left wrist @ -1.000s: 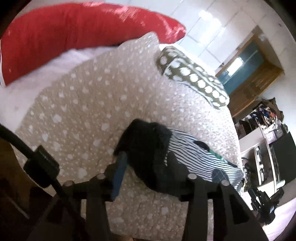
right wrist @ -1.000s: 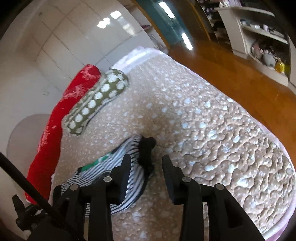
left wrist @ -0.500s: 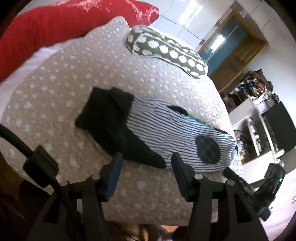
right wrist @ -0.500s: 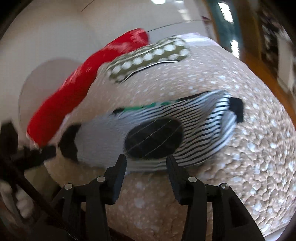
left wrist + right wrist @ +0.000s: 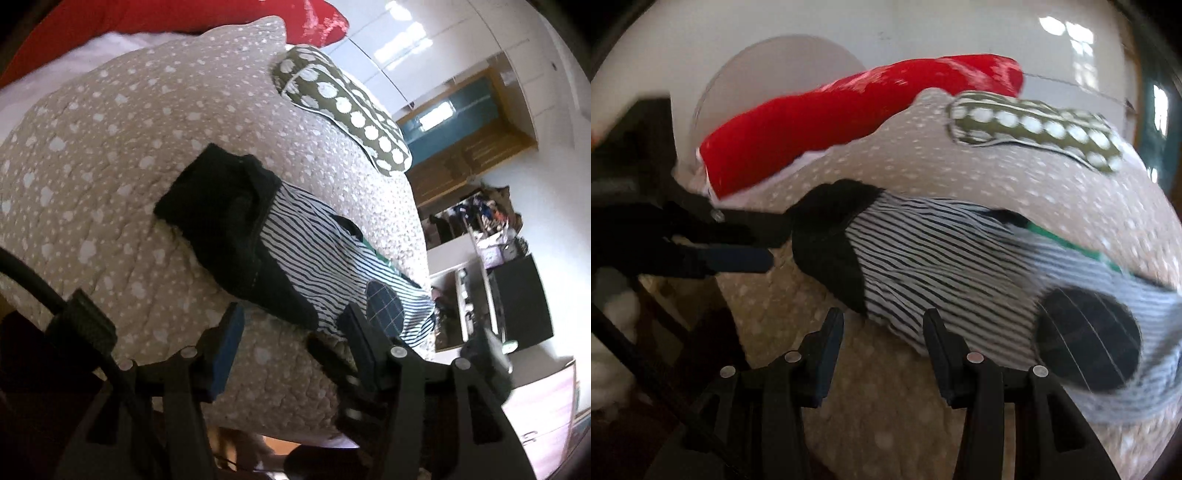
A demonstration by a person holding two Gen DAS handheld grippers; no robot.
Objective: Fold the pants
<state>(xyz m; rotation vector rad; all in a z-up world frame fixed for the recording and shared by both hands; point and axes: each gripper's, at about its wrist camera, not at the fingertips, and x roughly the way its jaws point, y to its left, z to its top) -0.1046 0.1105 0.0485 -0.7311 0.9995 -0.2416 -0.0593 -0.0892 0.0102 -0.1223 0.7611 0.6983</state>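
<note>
Soft and bumpy, the tan bedspread (image 5: pixel 110 155) with white spots fills my left camera. The pants (image 5: pixel 295 254) lie on it in a long bundle. They have black and white stripes, a big black cuff at the near end, a dark checked patch and a bit of green. My left gripper (image 5: pixel 291 328) is open and holds nothing, with its fingers just above the edge of the pants. A green dotted pillow (image 5: pixel 343 107) and a red pillow (image 5: pixel 317 26) sit farther back.

From my right camera, the bedspread (image 5: pixel 886 406) is blurry. The pants (image 5: pixel 942 266) stretch across it, black cuff to the left, round dark patch to the right. My right gripper (image 5: pixel 882 343) is open and empty, near the striped edge. The left gripper (image 5: pixel 750 243) pokes in from the left, its fingers apart, close beside the black cuff. The red pillow (image 5: pixel 831 125) and the dotted pillow (image 5: pixel 1034 125) lie behind.
</note>
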